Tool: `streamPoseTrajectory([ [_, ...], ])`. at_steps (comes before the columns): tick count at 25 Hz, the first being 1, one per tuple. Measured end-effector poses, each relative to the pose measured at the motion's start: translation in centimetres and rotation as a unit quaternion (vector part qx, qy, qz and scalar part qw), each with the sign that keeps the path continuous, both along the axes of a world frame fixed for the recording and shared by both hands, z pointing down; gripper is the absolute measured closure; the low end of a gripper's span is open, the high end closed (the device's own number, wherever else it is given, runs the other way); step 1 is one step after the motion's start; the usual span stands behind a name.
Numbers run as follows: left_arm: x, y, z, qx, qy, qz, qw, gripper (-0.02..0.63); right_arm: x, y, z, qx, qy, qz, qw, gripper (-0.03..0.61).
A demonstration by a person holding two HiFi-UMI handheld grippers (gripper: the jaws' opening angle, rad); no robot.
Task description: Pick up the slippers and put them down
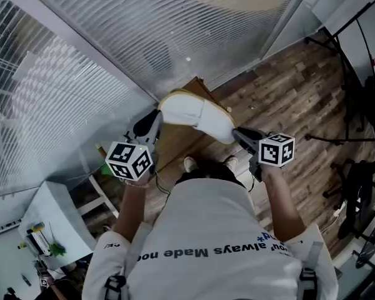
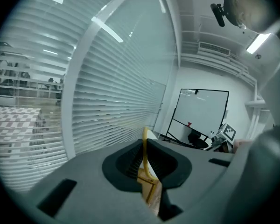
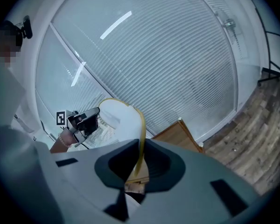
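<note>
Gripping opposite ends, left claw (image 1: 155,121) and right claw (image 1: 240,135) hold a slipper (image 1: 197,114)

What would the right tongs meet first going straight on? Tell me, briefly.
The right tongs are shut on the slipper, so that comes first. Beyond it, likely the blinds, though depth is unclear.

The left arm (image 1: 130,208) and right arm (image 1: 281,202) reached forward. The left tool (image 1: 154,121) and right tool (image 1: 240,135) angled inward, jaws clamped on opposite ends of one slipper (image 1: 197,117).
</note>
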State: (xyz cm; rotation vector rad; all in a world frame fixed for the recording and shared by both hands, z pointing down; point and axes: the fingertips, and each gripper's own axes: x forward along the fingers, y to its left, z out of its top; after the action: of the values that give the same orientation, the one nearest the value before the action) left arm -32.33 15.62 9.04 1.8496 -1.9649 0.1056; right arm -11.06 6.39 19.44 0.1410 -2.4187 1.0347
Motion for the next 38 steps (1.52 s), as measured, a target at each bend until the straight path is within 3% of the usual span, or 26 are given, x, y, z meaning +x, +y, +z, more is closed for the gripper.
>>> streamPoseTrajectory([
  [9, 9.0, -10.4, -0.4, -0.003, -0.005, 0.087, 0.9962, 0.578, 10.0, -6.3, 0.2, -0.012, -0.006, 0.085, 0.996, 0.539],
  [23, 21.3, -21.0, 2.0, -0.016, 0.01, 0.176, 0.9842, 0.578, 23.3, -12.5, 1.9, -0.021, 0.0, 0.181, 0.983, 0.538],
  [30, 22.5, -22.8, 5.3, -0.025, 0.032, 0.226, 0.9734, 0.578, 24.8, -12.8, 3.8, -0.007, 0.02, 0.232, 0.972, 0.54],
  [35, 23.7, -25.6, 4.2, -0.032, 0.028, 0.258, 0.9652, 0.578, 25.8, -14.3, 2.6, -0.007, 0.024, 0.26, 0.965, 0.54],
  [38, 22.5, -24.2, 7.5, -0.021, 0.031, 0.27, 0.962, 0.578, 24.7, -12.5, 5.8, 0.001, 0.029, 0.271, 0.962, 0.54],
])
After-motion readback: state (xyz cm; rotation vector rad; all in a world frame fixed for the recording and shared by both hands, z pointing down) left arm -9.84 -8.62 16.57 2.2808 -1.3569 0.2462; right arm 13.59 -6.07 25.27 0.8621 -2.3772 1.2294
